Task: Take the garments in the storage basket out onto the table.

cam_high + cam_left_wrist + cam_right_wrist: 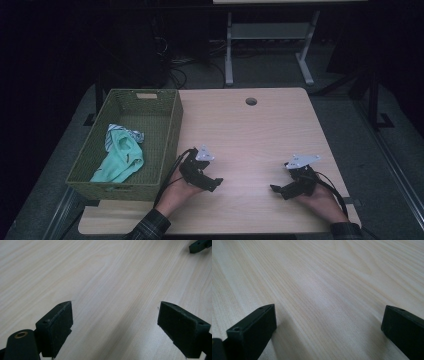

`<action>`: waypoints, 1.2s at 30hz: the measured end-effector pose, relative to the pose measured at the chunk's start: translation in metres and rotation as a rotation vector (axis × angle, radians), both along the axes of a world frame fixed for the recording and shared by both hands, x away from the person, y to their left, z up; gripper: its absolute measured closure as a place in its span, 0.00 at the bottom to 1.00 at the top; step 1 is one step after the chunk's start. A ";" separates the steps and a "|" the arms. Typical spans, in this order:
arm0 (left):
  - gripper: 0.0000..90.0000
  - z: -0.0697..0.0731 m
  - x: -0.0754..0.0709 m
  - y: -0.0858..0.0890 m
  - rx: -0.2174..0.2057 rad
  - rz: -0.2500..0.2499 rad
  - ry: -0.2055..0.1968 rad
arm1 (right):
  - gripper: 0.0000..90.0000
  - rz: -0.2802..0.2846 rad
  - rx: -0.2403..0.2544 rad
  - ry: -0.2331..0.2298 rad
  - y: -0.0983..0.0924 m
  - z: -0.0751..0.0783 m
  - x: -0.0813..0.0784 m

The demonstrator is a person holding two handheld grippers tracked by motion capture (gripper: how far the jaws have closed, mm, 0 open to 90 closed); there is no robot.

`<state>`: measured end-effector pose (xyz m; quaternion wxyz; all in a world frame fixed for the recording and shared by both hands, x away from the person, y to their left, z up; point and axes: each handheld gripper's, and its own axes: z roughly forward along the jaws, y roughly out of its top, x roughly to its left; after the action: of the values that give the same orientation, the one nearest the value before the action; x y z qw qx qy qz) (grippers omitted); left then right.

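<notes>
A: From the high view, where does the work lie?

B: The mint-green crumpled cloth (120, 159) sits inside the olive woven rectangular basket (172, 127), which stands on the left part of the pale wooden table (260, 130). The cloth's long axis runs from the basket's near-left corner up toward its middle. The left gripper (212, 182) rests just beside the basket's near right wall, its tips pointing away from it toward the right gripper (278, 189), which is well apart from the basket. So the left hand is the nearer one, I judge, and would have to swing left over the wall.

A: And the left gripper view?

B: Jaws spread wide, with bare wood between them; the right gripper's tip (198, 246) shows at the top corner.

A: The right gripper view?

B: Jaws also wide apart, nothing held, just table grain.
</notes>
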<state>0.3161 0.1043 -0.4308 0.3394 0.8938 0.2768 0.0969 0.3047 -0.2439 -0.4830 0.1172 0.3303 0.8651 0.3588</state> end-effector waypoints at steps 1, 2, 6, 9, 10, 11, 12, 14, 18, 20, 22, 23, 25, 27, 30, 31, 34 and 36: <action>0.13 0.000 0.000 0.000 0.000 0.000 0.000 | 0.00 0.000 0.000 0.000 0.000 0.000 0.000; 0.13 0.004 0.001 0.000 0.000 0.003 -0.012 | 0.00 0.001 0.000 -0.001 0.000 0.000 0.000; 0.13 0.008 0.002 0.002 0.005 0.007 -0.015 | 0.00 -0.002 0.001 0.000 0.000 0.000 0.000; 0.13 0.012 0.003 0.001 0.014 0.002 -0.015 | 0.00 -0.002 0.000 0.000 0.000 0.000 0.000; 0.13 0.012 0.003 0.001 0.014 0.002 -0.015 | 0.00 -0.002 0.000 0.000 0.000 0.000 0.000; 0.13 0.013 0.003 0.001 0.011 0.002 -0.015 | 0.00 -0.002 0.000 0.000 0.000 0.000 0.000; 0.13 0.014 0.004 0.001 0.006 0.005 -0.016 | 0.00 -0.002 0.000 0.000 0.000 0.000 0.000; 0.13 0.015 0.004 0.002 0.003 0.005 -0.016 | 0.00 -0.002 0.000 0.000 0.000 0.000 0.000; 0.13 0.018 0.005 0.001 0.001 0.003 -0.014 | 0.00 -0.002 0.000 0.000 0.000 0.000 0.000; 0.13 0.019 0.005 0.002 -0.001 0.003 -0.014 | 0.00 -0.001 -0.002 0.001 0.000 0.000 0.000; 0.13 0.020 0.005 0.002 -0.001 -0.001 -0.015 | 0.00 -0.001 -0.002 0.000 0.000 0.000 0.000; 0.13 0.020 0.005 0.002 -0.001 -0.001 -0.015 | 0.00 -0.003 0.001 0.003 0.000 0.000 0.000; 0.13 0.021 0.006 0.003 -0.003 -0.005 -0.012 | 0.00 -0.001 -0.001 0.000 0.000 0.000 0.000; 0.13 0.023 0.006 0.002 -0.004 -0.004 -0.012 | 0.00 -0.002 0.000 0.001 0.000 0.000 0.000; 0.13 0.024 0.007 0.001 0.001 -0.011 -0.012 | 0.00 -0.002 -0.001 0.000 0.000 0.000 0.000; 0.13 0.024 0.007 0.001 0.001 -0.011 -0.012 | 0.00 -0.002 -0.001 0.000 0.000 0.000 0.000; 0.14 0.030 0.007 0.001 -0.002 -0.016 -0.017 | 0.00 -0.002 -0.001 0.001 0.000 0.000 0.000; 0.14 0.031 0.007 0.001 -0.003 -0.015 -0.020 | 0.00 -0.002 -0.001 0.001 0.000 0.000 0.000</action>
<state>0.3236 0.1054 -0.3995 0.3440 0.8944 0.2667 0.1029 0.3047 -0.2439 -0.4829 0.1174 0.3312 0.8651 0.3580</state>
